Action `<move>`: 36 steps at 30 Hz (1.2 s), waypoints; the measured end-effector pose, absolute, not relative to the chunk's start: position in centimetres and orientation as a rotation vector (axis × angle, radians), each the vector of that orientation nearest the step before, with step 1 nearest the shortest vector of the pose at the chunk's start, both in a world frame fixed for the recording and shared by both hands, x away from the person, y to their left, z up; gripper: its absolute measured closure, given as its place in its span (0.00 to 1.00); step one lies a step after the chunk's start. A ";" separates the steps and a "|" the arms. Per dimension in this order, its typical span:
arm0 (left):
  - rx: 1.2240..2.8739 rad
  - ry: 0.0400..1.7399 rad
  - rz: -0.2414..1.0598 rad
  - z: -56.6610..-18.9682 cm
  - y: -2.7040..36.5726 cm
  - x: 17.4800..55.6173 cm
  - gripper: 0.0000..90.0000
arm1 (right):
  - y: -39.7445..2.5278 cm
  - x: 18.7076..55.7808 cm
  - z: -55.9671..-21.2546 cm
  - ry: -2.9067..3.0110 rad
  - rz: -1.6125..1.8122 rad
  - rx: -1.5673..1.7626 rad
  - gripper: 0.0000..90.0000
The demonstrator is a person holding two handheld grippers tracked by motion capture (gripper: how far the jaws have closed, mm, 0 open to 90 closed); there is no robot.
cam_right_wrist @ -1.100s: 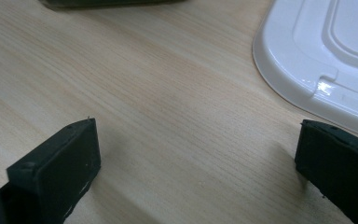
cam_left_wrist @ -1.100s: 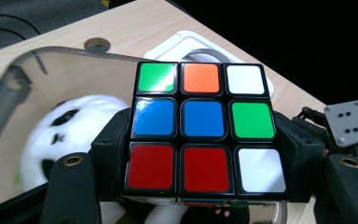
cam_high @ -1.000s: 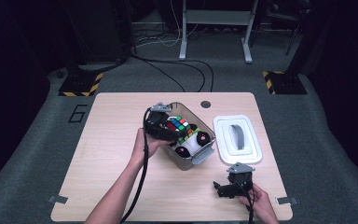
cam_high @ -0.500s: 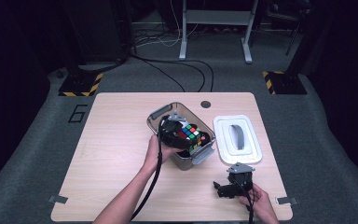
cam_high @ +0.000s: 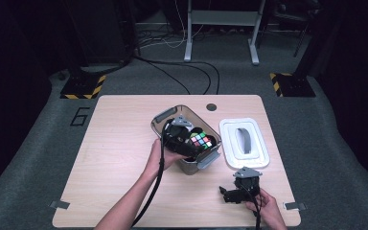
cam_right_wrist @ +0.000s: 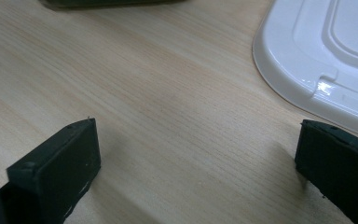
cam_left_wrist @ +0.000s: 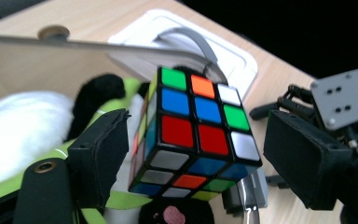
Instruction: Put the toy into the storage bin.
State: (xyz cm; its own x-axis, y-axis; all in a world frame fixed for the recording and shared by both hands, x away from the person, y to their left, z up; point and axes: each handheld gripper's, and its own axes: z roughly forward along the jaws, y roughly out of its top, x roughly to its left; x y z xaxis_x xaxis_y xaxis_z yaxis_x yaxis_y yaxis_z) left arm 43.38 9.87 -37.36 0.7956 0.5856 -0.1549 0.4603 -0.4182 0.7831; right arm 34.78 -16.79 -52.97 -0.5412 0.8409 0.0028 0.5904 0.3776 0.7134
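Cube (cam_left_wrist: 193, 135) carried rightward over bin (cam_high: 159, 118) (glossy stickered squares), left tool (cam_left_wrist: 193, 163) spread.

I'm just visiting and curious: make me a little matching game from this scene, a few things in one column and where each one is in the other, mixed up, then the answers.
Things:
1. puzzle cube
2. white lid
3. right gripper
4. plush toy

Places:
A. lying inside the grey bin
B. flat on the table, right of the bin
C. between the left gripper's jaws, over the bin
D. low over the table's near edge, jaws apart, nothing between them

Pairs: 1-C, 2-B, 3-D, 4-A
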 end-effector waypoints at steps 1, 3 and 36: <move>2.075 0.781 0.189 -37.2 9.9 43.5 0.26 | -16.8 34.8 -53.0 2.280 0.956 1.246 0.00; 2.071 0.784 0.200 -37.3 9.8 43.8 0.29 | -16.8 34.8 -53.0 2.286 0.959 1.243 0.00; 2.065 0.799 0.194 -38.6 11.7 43.3 0.26 | -16.8 34.8 -53.0 2.283 0.958 1.245 0.00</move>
State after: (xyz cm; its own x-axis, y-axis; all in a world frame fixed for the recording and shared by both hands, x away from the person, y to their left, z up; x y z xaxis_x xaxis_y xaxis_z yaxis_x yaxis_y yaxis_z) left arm 43.31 11.70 -38.60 0.7801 0.6060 -0.1559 0.4675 -0.3989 0.7889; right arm 34.81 -16.80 -52.96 -0.5419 0.8404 0.0019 0.5900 0.3788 0.7130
